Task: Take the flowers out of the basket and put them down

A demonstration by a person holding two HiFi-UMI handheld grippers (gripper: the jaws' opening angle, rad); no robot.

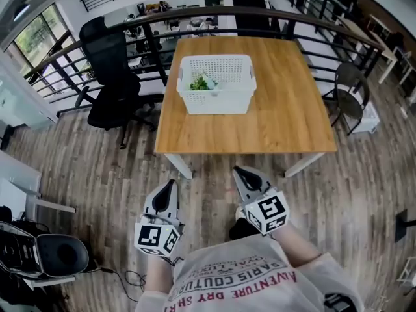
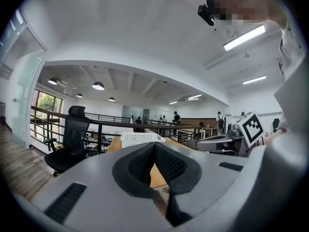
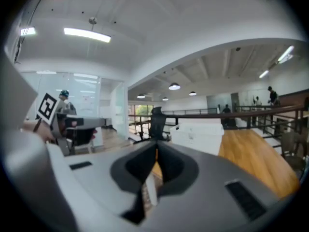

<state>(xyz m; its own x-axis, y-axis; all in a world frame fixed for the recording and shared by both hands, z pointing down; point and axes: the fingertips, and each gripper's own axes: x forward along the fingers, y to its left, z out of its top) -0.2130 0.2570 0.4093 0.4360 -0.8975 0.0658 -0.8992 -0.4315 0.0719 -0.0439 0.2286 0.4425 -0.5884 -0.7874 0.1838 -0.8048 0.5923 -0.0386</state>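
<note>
Currently the left gripper (image 1: 171,184) and right gripper (image 1: 238,171) hover short of the table's (image 1: 286,109) near edge, jaws pressed together, empty; the flowers (image 1: 203,82) lie in the basket (image 1: 216,103) near its far edge.

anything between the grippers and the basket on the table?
Nothing in the way. In the head view, only floor and bare tabletop separate the left gripper and right gripper from the basket holding the flowers.

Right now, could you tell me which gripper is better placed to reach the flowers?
Left, marginally: the flowers sit left of centre in the basket, more in line with the left gripper. The right gripper is similarly far; both are shut, short of the table.
</note>
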